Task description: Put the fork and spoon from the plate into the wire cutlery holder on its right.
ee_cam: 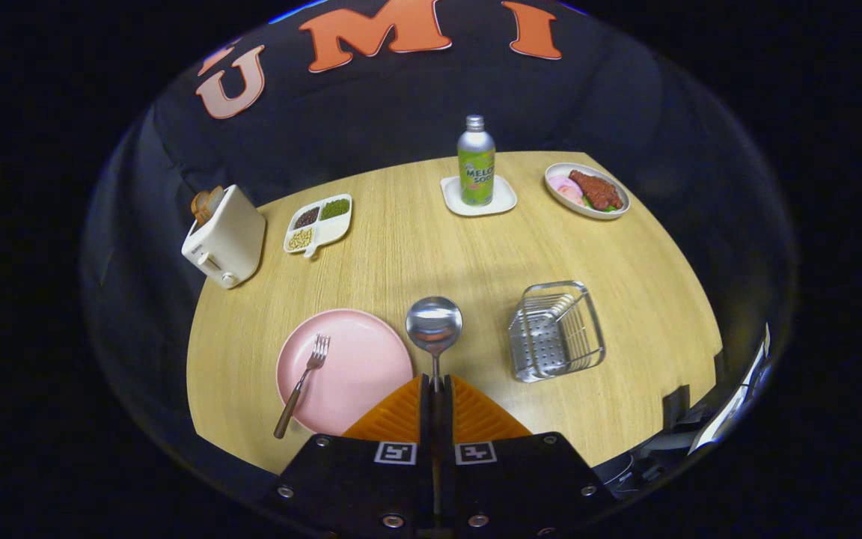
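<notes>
On the left, the fork (302, 383) lies on the pink plate (356, 359). In the middle, the gripper (436, 385) pinches the spoon (435, 329) by its handle, bowl ahead of the fingertips. I think it should travel level to the right, then lower handle-first into the wire cutlery holder (557, 331).

On the wooden table (431, 247), a toaster (223, 238) with a slice of bread (206, 202) in its slot stands at the far left. Just right of it lies a divided dish (319, 224) holding three kinds of beans or seeds. Farther right, a green bottle (476, 162) stands upright on a square coaster (478, 197). At the far right sits a bowl (587, 190) of meat and vegetables.
</notes>
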### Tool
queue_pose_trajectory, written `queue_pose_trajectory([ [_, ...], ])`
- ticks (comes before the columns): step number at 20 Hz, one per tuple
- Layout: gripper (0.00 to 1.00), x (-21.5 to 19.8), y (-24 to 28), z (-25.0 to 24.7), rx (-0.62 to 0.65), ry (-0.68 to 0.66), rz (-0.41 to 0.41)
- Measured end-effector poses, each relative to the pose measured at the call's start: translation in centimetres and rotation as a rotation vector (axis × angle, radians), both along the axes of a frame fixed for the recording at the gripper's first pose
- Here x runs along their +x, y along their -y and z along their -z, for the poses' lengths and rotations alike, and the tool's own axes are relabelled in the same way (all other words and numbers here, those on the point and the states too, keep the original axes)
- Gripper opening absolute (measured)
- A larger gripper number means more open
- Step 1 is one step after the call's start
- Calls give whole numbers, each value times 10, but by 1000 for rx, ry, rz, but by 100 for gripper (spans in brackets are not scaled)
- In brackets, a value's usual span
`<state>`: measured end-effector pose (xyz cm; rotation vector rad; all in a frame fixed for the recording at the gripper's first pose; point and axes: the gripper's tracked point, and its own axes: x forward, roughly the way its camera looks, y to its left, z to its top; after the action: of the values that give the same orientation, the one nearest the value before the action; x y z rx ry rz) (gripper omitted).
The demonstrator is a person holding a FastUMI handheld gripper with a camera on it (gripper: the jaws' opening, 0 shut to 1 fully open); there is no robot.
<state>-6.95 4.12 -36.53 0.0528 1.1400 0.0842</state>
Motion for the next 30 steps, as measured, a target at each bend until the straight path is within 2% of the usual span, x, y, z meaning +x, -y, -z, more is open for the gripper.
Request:
queue_pose_trajectory([
  [5, 5, 9, 63, -10, -64, 17, 48],
  [9, 4, 6, 88, 8, -88, -45, 33],
  [14, 5, 9, 98, 37, -107, -112, 9],
  [20, 9, 28, 98, 51, -94, -106, -7],
  [24, 8, 49, 86, 38, -37, -20, -9],
  [26, 9, 62, 78, 22, -6, 65, -9],
  [30, 14, 90, 72, -23, -22, 273, -9],
])
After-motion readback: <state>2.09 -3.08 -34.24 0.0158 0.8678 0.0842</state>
